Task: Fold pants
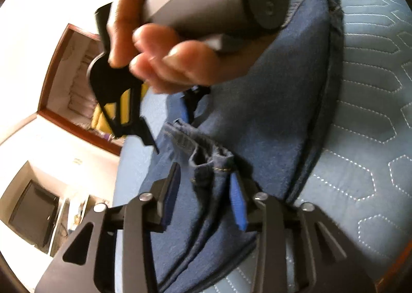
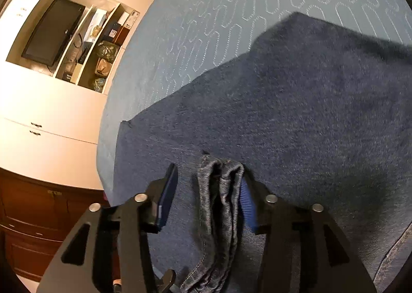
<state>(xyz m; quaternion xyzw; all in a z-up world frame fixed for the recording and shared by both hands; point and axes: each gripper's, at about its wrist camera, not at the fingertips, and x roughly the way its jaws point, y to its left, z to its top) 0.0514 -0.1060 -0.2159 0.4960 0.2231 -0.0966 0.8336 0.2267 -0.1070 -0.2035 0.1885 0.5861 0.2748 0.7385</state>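
Observation:
Dark blue jeans lie folded over on a light blue quilted bed cover. My left gripper stands open around a bunched hem; the cloth leans on the right blue pad, and a gap shows at the left pad. A person's hand holds the other gripper's grey handle just above. In the right wrist view my right gripper is open over the jeans. A grey-blue bunch of denim rests against its right pad, clear of the left one.
The bed cover stretches beyond the jeans to the bed's left edge. Past that edge stands a white wall unit with a dark screen and cluttered shelves, with brown wooden drawers below. An open wood-framed closet shows at left.

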